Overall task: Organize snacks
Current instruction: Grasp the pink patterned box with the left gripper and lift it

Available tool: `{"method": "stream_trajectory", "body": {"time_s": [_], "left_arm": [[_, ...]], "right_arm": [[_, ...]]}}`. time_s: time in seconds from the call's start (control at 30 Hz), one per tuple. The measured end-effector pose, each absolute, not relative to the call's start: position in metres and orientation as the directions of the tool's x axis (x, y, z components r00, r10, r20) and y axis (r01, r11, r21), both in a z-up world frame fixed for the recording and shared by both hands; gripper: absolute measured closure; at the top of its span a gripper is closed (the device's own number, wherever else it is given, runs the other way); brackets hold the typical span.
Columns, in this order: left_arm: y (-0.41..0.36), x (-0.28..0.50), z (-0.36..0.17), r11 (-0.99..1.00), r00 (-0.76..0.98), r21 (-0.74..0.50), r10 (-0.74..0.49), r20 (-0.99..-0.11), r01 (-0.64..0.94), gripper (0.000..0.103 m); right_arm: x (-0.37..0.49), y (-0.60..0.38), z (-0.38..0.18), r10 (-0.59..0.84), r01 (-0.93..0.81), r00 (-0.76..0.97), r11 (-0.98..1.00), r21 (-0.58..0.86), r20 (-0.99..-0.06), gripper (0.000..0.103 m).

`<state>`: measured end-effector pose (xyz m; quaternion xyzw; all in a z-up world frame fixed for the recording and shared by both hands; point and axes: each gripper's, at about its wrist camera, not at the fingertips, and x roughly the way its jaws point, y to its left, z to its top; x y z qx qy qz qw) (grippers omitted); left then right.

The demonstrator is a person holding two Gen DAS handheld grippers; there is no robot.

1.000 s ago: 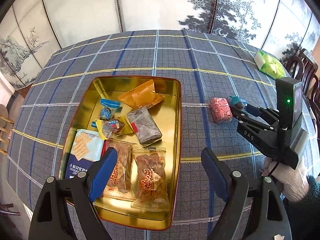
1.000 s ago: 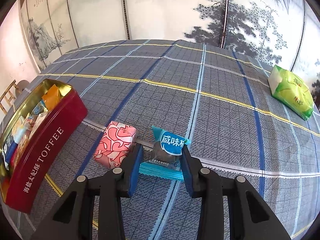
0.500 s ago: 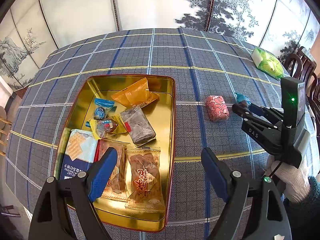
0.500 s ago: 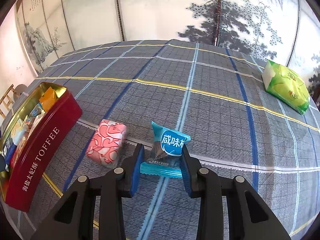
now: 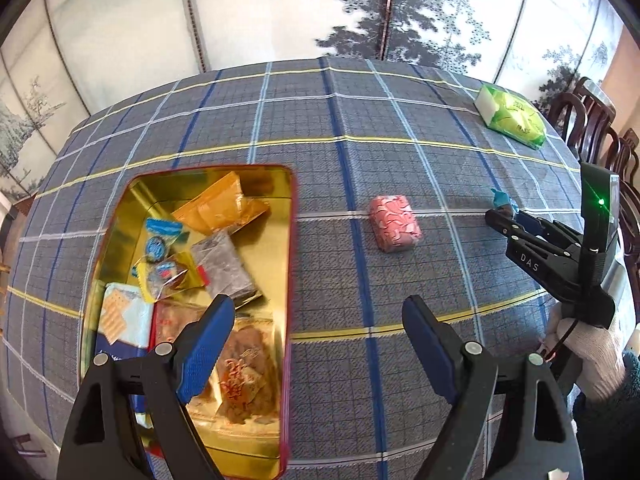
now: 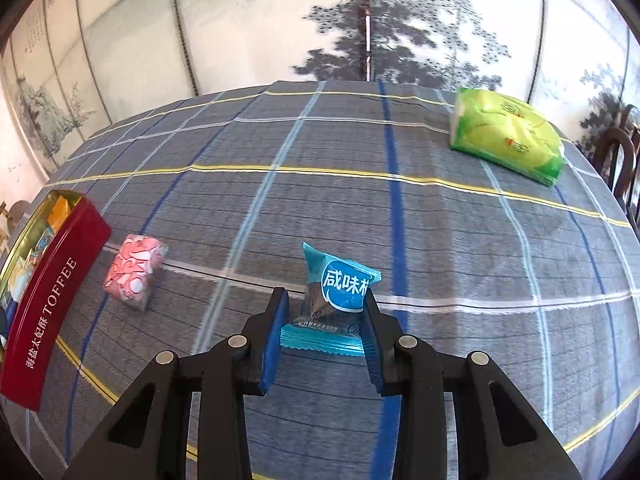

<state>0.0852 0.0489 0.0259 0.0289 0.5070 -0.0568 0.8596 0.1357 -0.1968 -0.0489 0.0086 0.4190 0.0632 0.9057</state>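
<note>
1. The left tongs [image 5: 316, 344] cover part of the brown snack packets [image 5: 244, 364] at the near end of the tin [image 5: 292, 240]; the print on those packets is blurred.
2. In the right wrist view the tin's [image 6: 52, 300] left part is cut off by the picture's edge, and most of its contents are hidden behind its red wall.
3. In the left wrist view only a tip of the blue packet [image 5: 500, 199] shows beyond the right tongs [image 5: 505, 220].
4. The lower edge of the blue packet [image 6: 340, 292] sits between the pads [image 6: 274, 332], its sides hidden.
5. The small print on the green pack [image 6: 508, 140] is too small to read.

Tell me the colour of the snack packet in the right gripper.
Blue snack packet with white characters, clearest in the right wrist view.
</note>
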Motion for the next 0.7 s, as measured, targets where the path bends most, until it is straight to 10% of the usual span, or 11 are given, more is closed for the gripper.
{"method": "stream_trajectory", "body": {"time_s": [0.47, 0.7], "left_arm": [[-0.009, 0.116, 0.014, 0.972, 0.486, -0.029, -0.141, -0.863, 0.232, 0.022], [-0.014, 0.137, -0.003, 0.980, 0.455, -0.066, -0.147, -0.878, 0.190, 0.039]], "right_arm": [[0.134, -0.224, -0.049, 0.084, -0.055, 0.645, 0.996, 0.064, -0.760, 0.067], [0.133, -0.225, -0.049, 0.098, -0.055, 0.646, 0.995, 0.082, -0.757, 0.066]]}}
